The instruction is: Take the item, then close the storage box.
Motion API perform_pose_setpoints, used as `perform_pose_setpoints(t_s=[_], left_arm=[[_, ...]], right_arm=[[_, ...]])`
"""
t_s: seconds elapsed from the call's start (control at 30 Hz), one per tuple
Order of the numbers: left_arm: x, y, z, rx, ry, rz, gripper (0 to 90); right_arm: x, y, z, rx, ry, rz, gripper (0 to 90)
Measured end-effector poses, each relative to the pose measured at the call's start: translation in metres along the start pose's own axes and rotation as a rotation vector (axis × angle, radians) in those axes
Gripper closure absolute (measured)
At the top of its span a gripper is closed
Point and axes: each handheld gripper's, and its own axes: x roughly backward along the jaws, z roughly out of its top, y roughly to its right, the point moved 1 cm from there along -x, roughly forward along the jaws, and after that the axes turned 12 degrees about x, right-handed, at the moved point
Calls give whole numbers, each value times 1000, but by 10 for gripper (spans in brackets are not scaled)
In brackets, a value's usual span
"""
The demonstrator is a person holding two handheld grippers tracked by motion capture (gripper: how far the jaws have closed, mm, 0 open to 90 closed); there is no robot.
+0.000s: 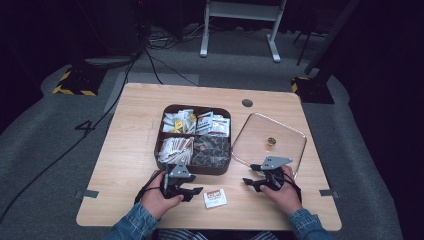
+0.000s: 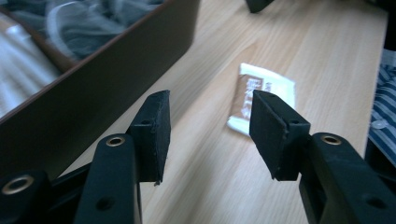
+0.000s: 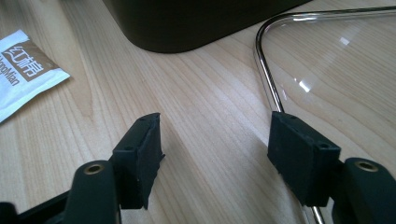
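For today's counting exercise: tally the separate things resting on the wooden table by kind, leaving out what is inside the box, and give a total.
Dark brown compartmented box: 1
Clear glass lid with a round knob: 1
Loose white and brown paper sachet: 1
Total: 3
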Motion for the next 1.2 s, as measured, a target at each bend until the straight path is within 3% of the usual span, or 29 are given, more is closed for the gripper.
perform_pose_setpoints(t_s=[0.17,0.27,0.37,0.5,0.63,0.83,1.0,1.13,1.2], left_arm=[[10,-10,-10,24,7,49,472],[15,-15,-15,41,17,71,463],[21,-21,-20,68,23,92,462],[25,-25,-26,93,20,118,460],[27,-25,-34,110,8,147,438],[36,-31,-47,168,21,205,423],[40,-34,-55,190,24,236,408],[46,-40,-62,216,36,270,386],[48,-42,-65,227,39,287,376]], right_arm=[[-1,0,1,-18,1,-5,356],[-1,-1,3,-60,1,-15,367],[7,2,9,-70,13,-45,375],[25,15,19,-97,63,-106,367],[37,34,20,-141,68,-176,362],[41,62,19,-178,33,-252,348],[44,83,11,-244,39,-309,329],[44,97,4,-307,33,-359,341],[44,99,2,-311,31,-368,341]])
